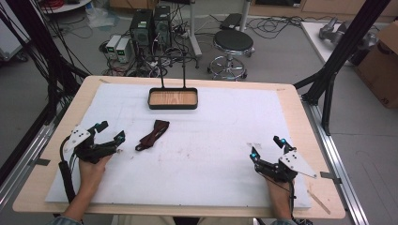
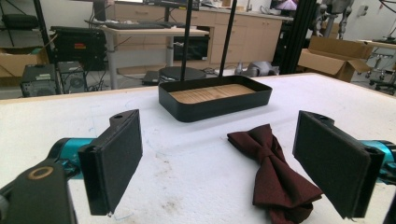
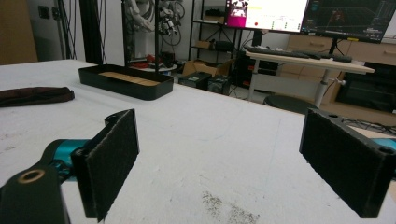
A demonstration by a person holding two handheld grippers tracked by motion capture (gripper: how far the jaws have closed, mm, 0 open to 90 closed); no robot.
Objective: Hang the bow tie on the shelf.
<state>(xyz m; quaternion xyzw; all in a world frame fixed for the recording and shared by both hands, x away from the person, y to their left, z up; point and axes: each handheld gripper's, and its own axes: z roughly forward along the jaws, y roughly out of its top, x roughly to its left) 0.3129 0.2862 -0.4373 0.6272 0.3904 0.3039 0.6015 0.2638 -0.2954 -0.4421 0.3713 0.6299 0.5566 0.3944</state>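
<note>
A dark red bow tie (image 1: 153, 134) (image 2: 272, 170) (image 3: 33, 95) lies flat on the white sheet, left of centre. Behind it stands a black tray (image 1: 172, 106) (image 2: 212, 106) (image 3: 125, 83) with a wooden floor and nothing in it. My left gripper (image 1: 110, 131) (image 2: 233, 163) sits open on the left side of the table, its tips a short way left of the bow tie and pointing toward it. My right gripper (image 1: 266, 146) (image 3: 224, 158) rests open near the front right of the sheet, with bare sheet between its pads.
The white sheet (image 1: 211, 140) covers most of the wooden table (image 1: 300, 112). Two thin black rods (image 1: 172, 70) rise behind the tray. Beyond the table stand a round stool (image 1: 233, 44), computer cases (image 1: 150, 26) and black frame posts (image 1: 338, 51).
</note>
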